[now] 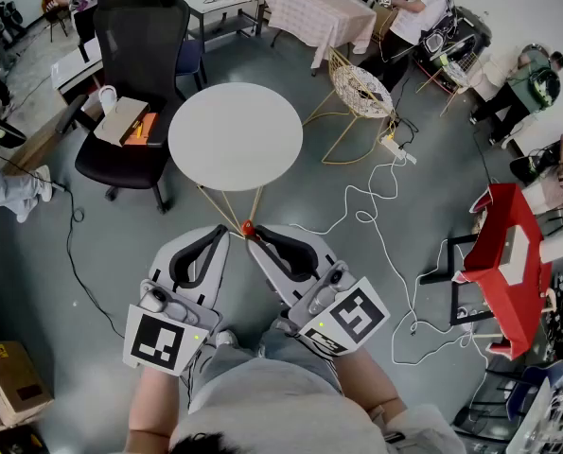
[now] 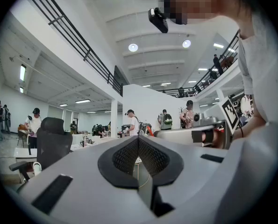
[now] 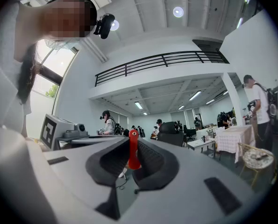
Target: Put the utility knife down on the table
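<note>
Both grippers are up in front of the person, tips nearly touching above the grey floor (image 1: 111,253). The right gripper (image 3: 133,150) has its fingers (image 3: 103,164) clamped on the red knife (image 3: 133,148), which stands upright between the pads. From the head view the knife (image 1: 248,226) shows as a red dot at the tips, just short of the near edge of the round white tabletop (image 1: 236,135) and not on it. The left gripper (image 2: 139,141) has its fingers (image 2: 122,157) pressed together with nothing between them.

The tabletop is bare and stands on thin gold legs. To its left is a black office chair (image 1: 139,55), to its right a gold wire chair (image 1: 361,91). White cables (image 1: 385,235) snake across the floor towards a red stand (image 1: 508,253). A cardboard box (image 1: 11,381) sits at lower left, and people work at desks further back.
</note>
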Demonstrator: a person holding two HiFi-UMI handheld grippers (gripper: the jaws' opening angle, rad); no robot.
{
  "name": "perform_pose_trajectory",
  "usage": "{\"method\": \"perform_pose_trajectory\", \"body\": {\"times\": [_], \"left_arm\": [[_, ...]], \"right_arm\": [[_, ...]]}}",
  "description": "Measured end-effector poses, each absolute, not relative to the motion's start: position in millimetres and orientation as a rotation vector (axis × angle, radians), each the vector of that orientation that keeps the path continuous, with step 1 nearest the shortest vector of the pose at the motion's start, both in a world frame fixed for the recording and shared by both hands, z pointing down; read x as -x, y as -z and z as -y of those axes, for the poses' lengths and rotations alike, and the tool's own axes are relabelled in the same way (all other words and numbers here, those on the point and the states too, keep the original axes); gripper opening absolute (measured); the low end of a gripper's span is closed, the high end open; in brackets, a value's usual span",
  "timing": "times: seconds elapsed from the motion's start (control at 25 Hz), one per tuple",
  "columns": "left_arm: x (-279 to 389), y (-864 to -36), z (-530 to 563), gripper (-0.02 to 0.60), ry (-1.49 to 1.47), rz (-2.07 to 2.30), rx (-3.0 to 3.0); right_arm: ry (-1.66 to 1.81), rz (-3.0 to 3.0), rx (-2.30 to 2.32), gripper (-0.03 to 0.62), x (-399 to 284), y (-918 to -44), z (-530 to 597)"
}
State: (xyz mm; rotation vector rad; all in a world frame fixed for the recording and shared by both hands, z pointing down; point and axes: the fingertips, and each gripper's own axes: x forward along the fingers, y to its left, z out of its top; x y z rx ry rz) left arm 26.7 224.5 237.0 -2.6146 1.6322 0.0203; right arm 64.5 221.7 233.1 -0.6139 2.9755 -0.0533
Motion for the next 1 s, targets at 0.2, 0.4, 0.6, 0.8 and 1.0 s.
{"method": "perform_pose_trajectory", "body": {"times": [0.2, 0.4, 0.6, 0.8, 1.0], "left_arm": [[-15, -239, -232, 0.009, -0.016, -1.632, 2.616], [-5, -240, -239, 0.009, -0.024, -1.628, 2.612], [7, -243, -247, 0.009, -0.028, -1.619, 2.621], [24, -249, -249, 0.009, -0.022, -1.591, 2.638], [26, -254, -234, 0.009, -0.021, -1.574, 2.646]], "right_arm": [[0.04, -2.98, 0.616, 0.058, -53, -233, -228], [0.032, -2.983, 0.617, 0.058, -43, -235, -235], [0.042, -2.98, 0.64, 0.058, -31, -238, -242], [0.08, -2.934, 0.699, 0.058, -24, -238, -242], [0.09, -2.941, 0.748, 0.057, -28, -245, -229]]}}
